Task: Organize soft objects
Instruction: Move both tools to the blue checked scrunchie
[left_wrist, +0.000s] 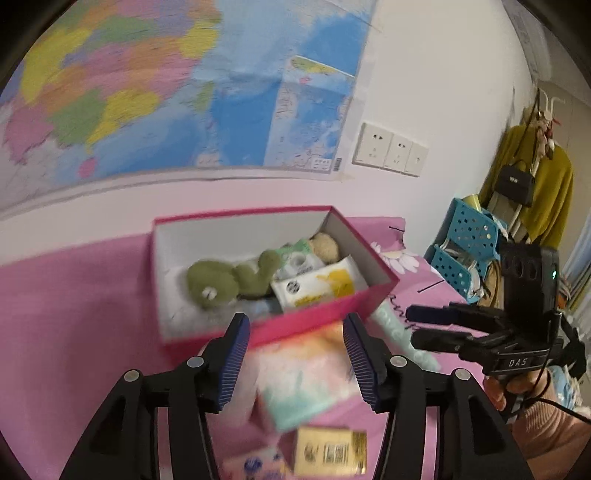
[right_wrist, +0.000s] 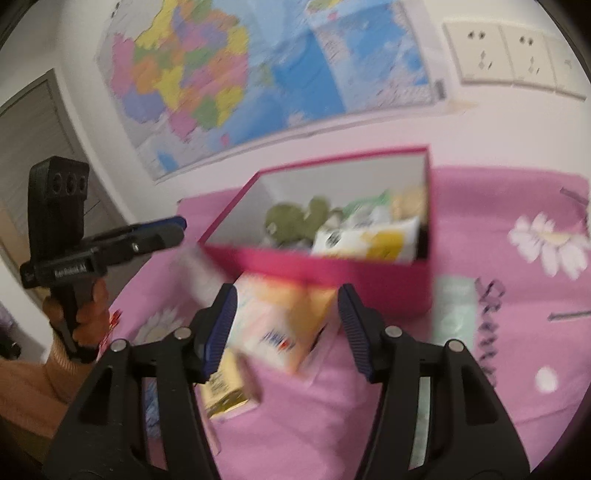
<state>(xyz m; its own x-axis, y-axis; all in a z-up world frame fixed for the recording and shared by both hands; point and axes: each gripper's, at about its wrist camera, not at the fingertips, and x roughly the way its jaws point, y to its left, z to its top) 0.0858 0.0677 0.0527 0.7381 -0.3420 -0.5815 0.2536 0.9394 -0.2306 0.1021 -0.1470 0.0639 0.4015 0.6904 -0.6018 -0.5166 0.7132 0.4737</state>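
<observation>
A large colourful paper wall map hangs beside white wall sockets; a mustard-yellow garment with black handbag hangs above blue perforated plastic baskets

Plush toy and wipes pack inside box, tissue pack before it.

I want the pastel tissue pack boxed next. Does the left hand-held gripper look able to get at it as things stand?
Probably yes. The left hand-held gripper is open, and the pastel tissue pack lies on the pink bedsheet right between and beyond its fingers with nothing over it. The pink box sits just behind.
</observation>
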